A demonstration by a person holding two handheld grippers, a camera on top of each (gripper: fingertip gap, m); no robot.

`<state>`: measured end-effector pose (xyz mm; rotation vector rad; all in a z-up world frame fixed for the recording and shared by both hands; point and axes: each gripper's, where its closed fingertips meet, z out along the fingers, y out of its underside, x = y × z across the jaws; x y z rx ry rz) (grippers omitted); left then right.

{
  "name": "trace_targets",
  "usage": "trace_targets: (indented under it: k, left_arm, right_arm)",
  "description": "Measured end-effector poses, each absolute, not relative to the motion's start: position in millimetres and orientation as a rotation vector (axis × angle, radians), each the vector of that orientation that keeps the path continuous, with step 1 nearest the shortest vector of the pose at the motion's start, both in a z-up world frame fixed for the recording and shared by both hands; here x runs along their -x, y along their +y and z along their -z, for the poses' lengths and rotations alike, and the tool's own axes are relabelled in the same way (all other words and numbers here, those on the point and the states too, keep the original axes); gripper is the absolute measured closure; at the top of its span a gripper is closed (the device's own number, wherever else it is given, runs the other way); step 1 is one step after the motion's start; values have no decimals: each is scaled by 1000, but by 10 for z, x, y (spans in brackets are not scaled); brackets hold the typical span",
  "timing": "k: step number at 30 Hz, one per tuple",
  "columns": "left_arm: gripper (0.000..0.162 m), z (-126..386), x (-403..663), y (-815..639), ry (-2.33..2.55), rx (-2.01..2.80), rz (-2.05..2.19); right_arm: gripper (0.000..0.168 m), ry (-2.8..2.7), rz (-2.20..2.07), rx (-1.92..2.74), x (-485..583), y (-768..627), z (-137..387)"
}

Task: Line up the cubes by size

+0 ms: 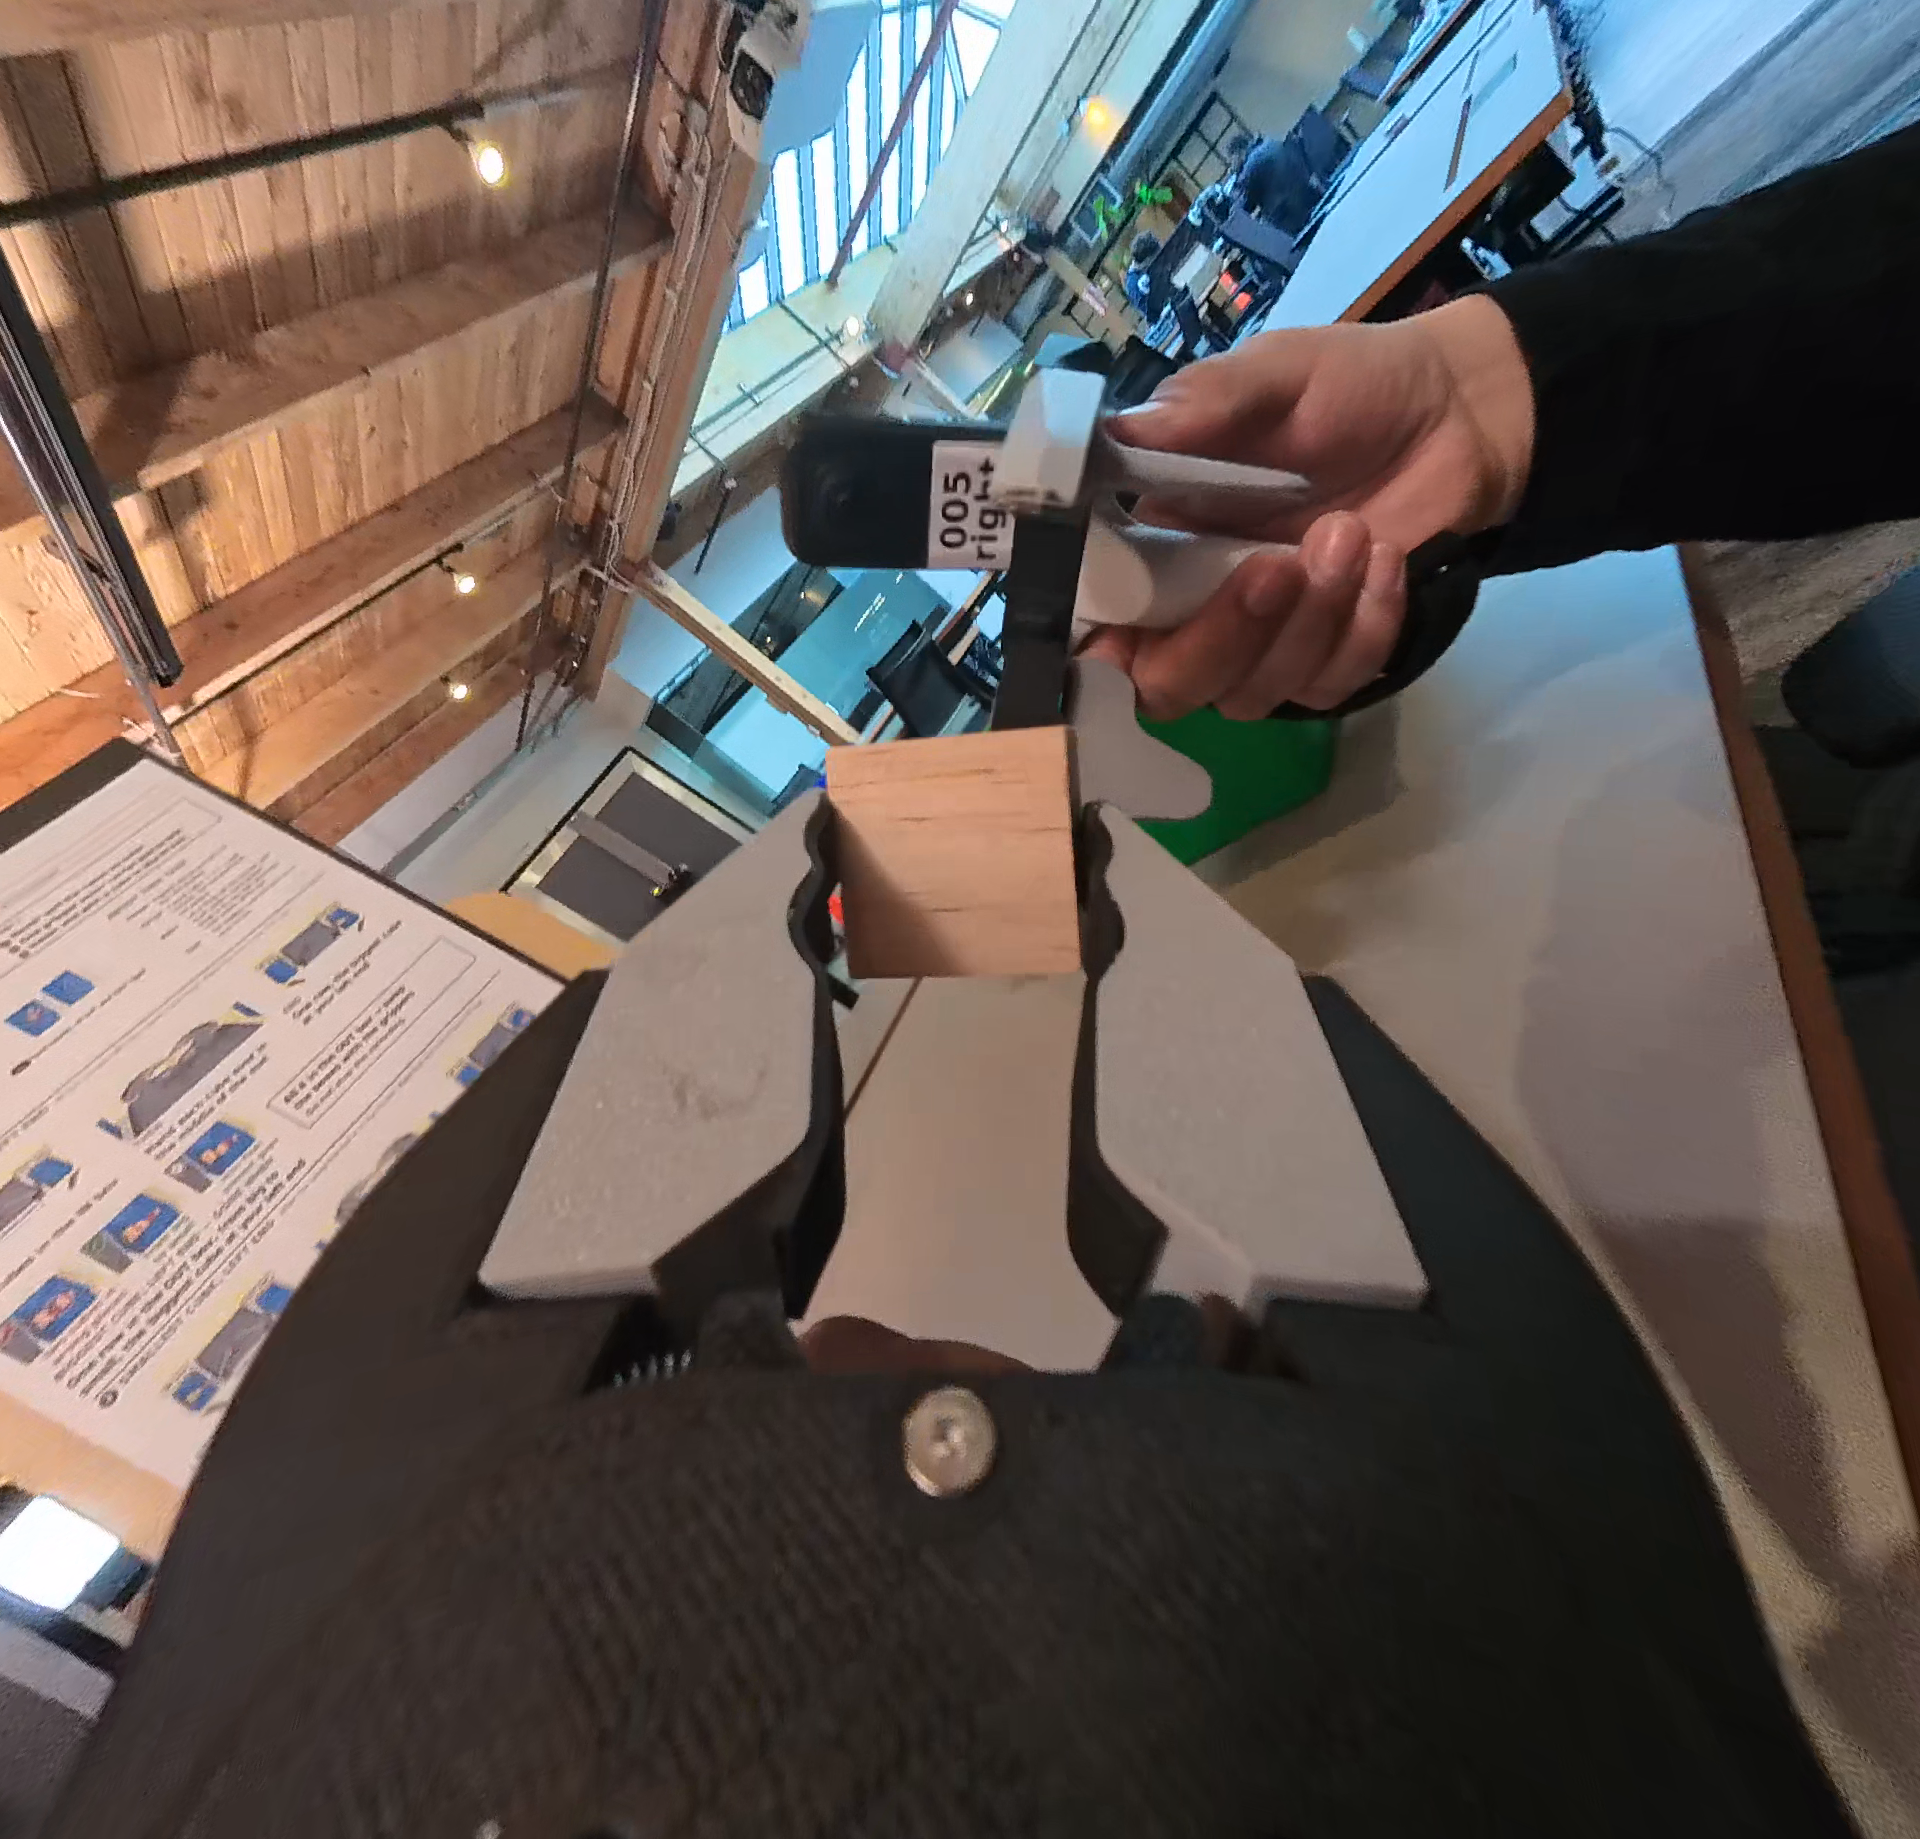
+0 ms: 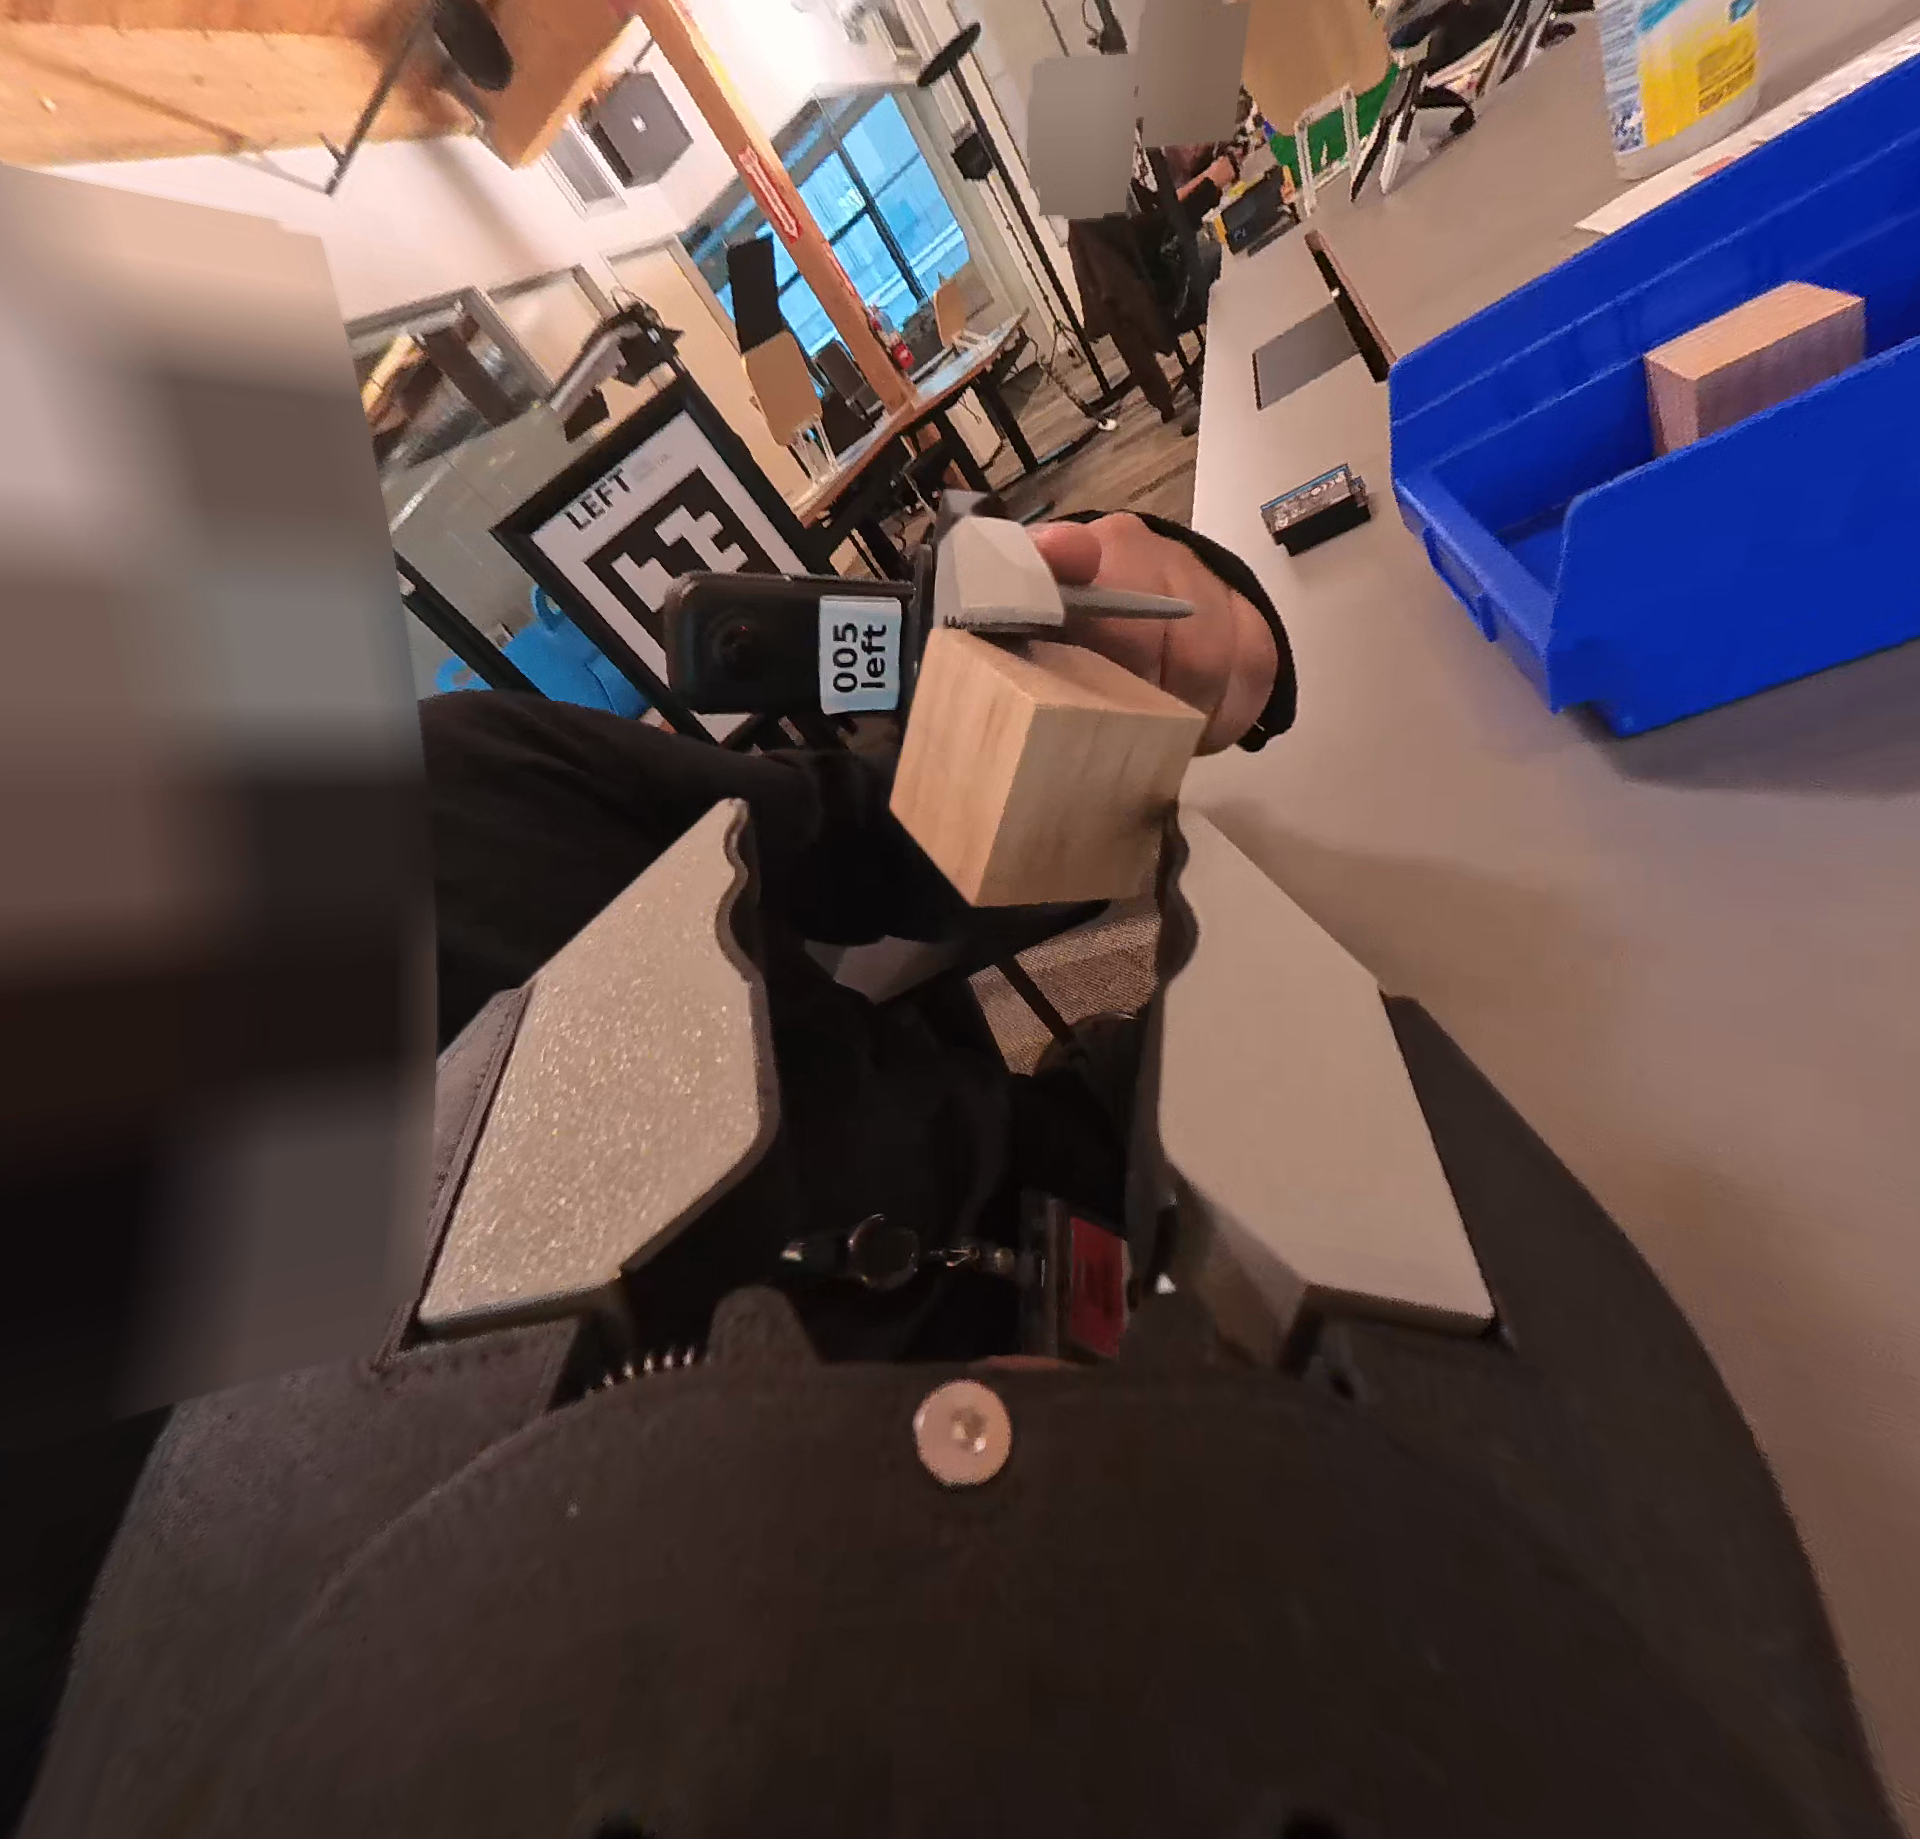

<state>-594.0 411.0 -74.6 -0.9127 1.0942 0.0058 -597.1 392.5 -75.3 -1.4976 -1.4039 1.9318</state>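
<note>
My left gripper (image 1: 956, 844) is shut on a light wooden cube (image 1: 961, 854) and holds it in the air, above the grey table (image 1: 1538, 1010). The same cube (image 2: 1039, 781) shows in the right wrist view, clamped from above by a left finger (image 2: 997, 589). My right gripper (image 2: 961, 844) is open, facing the left one, with the cube just ahead of it and close to its right fingertip (image 2: 1179, 854). In the left wrist view a hand holds the right gripper (image 1: 1091, 594) behind the cube. A second wooden cube (image 2: 1756, 376) sits in a blue bin (image 2: 1558, 563).
The blue bin stands on the table at the right. A small black object (image 2: 1314, 516) lies near it, and a wipes container (image 2: 1683, 33) stands farther back. A green object (image 1: 1257, 781) lies on the table behind the cube. An instruction sheet (image 1: 208, 1114) is at the left.
</note>
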Motion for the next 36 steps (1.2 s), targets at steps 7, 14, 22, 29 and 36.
trace_targets:
  k: [7,14,22,29,36]
  left_arm:
    - [117,750,5883,4047,1096,872,30]
    - [118,741,5860,3952,1102,831,45]
    - [119,878,5923,4023,1139,930,53]
    - [140,1218,6175,3685,1249,1114,324]
    - [141,1627,6504,3514,1139,1262,406]
  right_arm:
    - [96,-1400,-1994,1497,6035,3900,779]
    - [115,-1384,-2220,1466,6101,3796,804]
    - [125,-1416,-1916,1524,6154,3931,912]
    - [127,-1424,-1172,1481,5290,4648,510]
    - [126,-1679,-229,1694,3706,6068,1033]
